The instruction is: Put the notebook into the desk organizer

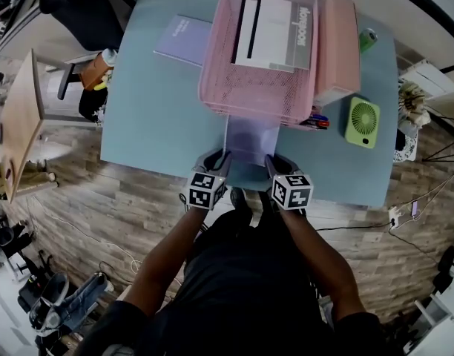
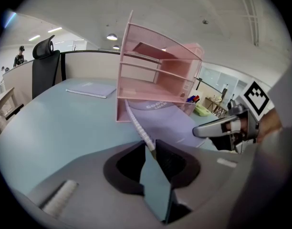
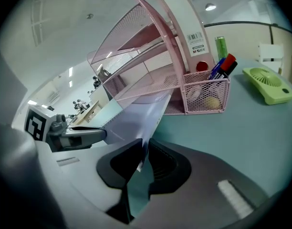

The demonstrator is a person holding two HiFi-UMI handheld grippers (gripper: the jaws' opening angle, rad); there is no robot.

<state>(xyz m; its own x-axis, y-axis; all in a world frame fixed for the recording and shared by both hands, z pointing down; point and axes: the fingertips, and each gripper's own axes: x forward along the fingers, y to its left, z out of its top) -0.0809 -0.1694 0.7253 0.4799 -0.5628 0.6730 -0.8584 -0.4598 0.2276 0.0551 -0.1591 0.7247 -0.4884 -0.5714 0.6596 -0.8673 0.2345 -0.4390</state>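
Both grippers hold a lavender spiral notebook by its near corners, and its far end reaches into the bottom shelf of the pink mesh desk organizer. My left gripper is shut on the spiral-bound corner, with its jaws pinching the edge. My right gripper is shut on the opposite corner, the cover caught between its jaws. In the left gripper view the organizer stands straight ahead. The organizer's top tray hides the notebook's far half in the head view.
A second lavender notebook lies at the table's back left. Books fill the organizer's top tray. A pen cup with markers is on its right side, with a green desk fan and a green can beyond. A black chair stands behind the table.
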